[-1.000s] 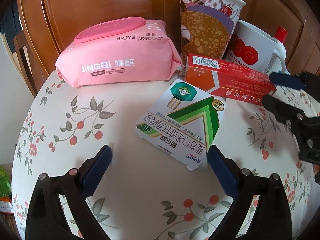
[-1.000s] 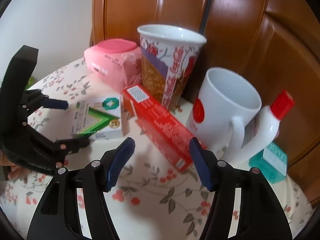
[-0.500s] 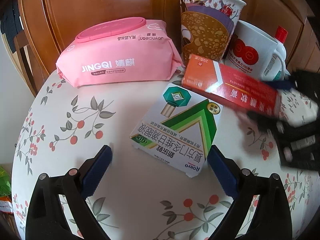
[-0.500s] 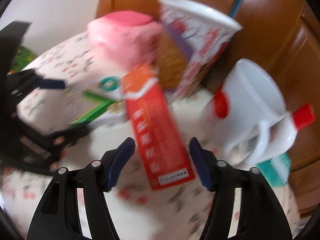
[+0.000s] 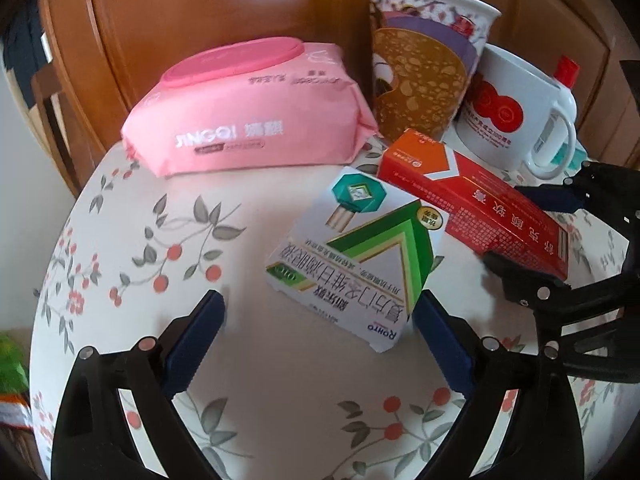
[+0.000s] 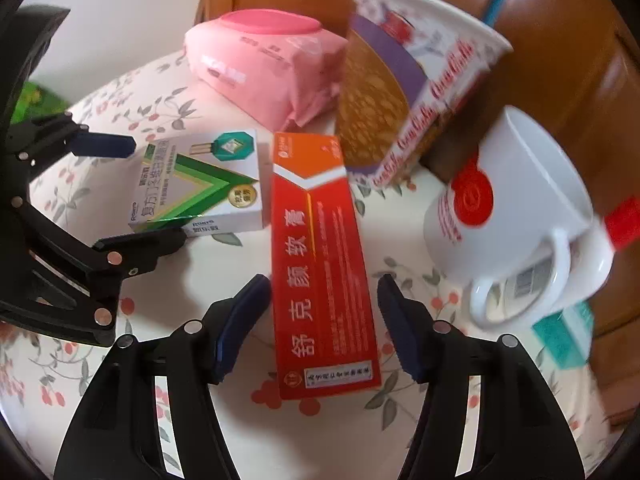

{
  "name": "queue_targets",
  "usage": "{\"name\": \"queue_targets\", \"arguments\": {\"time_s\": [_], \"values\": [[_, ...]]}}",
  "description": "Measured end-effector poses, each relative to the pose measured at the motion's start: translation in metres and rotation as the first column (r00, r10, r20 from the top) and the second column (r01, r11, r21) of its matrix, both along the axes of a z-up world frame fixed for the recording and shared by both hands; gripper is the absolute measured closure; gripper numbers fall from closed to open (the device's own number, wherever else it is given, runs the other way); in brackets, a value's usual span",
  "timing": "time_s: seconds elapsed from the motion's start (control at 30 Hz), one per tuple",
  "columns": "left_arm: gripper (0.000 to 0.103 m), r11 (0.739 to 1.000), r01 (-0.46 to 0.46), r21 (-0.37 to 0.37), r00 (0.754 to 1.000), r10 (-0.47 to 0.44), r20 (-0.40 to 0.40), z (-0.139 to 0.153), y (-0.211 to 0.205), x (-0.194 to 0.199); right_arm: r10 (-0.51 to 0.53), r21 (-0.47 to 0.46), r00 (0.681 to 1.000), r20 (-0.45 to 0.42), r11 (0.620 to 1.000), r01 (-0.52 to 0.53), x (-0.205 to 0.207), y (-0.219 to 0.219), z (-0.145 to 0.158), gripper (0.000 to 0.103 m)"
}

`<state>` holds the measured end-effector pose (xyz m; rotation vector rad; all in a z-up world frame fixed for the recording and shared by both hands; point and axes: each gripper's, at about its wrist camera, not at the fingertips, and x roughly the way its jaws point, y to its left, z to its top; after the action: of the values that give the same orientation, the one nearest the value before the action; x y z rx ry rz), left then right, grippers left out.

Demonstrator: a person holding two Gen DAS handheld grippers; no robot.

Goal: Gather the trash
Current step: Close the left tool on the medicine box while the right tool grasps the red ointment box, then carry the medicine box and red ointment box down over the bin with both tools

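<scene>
While both claws gape, the right claw (image 6: 324,320) straddling the red box (image 6: 320,256), a skewed pinch could knock the cup (image 6: 404,92) over.

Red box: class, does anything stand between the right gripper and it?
Nothing visible does. The red box lies on the table between the open fingers of the right gripper, neither touching it.
</scene>
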<state>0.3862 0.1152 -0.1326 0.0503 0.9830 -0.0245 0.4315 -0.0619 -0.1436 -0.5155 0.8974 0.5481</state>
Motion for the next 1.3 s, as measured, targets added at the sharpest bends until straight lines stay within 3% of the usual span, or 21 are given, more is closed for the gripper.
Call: {"name": "queue_targets", "arguments": {"time_s": [0.07,0.17,0.27,0.4,0.53,0.6,0.77,0.97,1.27,1.3], "values": [[0.01,1.0,0.013,-0.003,1.0,-0.013,0.005,0.0,-0.002,0.005,-0.013,0.038,1.0,-0.007,0.999,0.013,-0.003,-0.004,-0.001,0.049],[0.01,0.999,0.052,0.009,0.998,-0.052,0.031,0.002,-0.011,0.013,-0.024,0.028,0.999,0.028,0.999,0.023,-0.015,-0.005,-0.004,0.05],[0.01,0.993,0.111,0.032,0.994,-0.111,0.009,-0.001,-0.024,0.025,-0.026,0.033,0.999,0.037,0.999,0.025,-0.021,-0.003,-0.006,0.051],[0.01,0.988,0.151,-0.02,0.988,-0.152,-0.01,-0.002,-0.029,0.039,-0.036,0.048,0.999,0.034,0.998,0.035,-0.025,-0.008,-0.006,0.051],[0.022,0.982,0.187,-0.008,0.982,-0.187,0.012,0.001,-0.041,0.044,-0.057,0.06,0.997,0.046,0.997,0.054,-0.029,-0.012,-0.005,0.051],[0.023,0.985,0.174,0.005,0.984,-0.174,0.021,0.001,-0.043,0.042,-0.072,0.057,0.996,0.054,0.996,0.069,-0.027,-0.015,-0.005,0.053],[0.024,0.99,0.139,-0.016,0.99,-0.138,0.033,0.003,-0.053,0.019,-0.13,0.068,0.99,0.045,0.99,0.127,-0.049,-0.033,-0.002,0.054],[0.024,0.987,0.159,-0.016,0.987,-0.159,0.032,0.006,-0.077,-0.021,-0.173,0.081,0.984,0.035,0.982,0.169,-0.094,-0.054,0.0,0.054],[0.024,0.983,0.182,-0.034,0.981,-0.179,0.07,0.01,-0.111,-0.103,-0.245,0.125,0.968,0.058,0.964,0.236,-0.176,-0.079,0.009,0.055],[0.024,0.983,0.18,-0.038,0.982,-0.176,0.075,0.01,-0.1,-0.122,-0.251,0.132,0.966,0.063,0.962,0.241,-0.186,-0.082,0.011,0.055]]}}
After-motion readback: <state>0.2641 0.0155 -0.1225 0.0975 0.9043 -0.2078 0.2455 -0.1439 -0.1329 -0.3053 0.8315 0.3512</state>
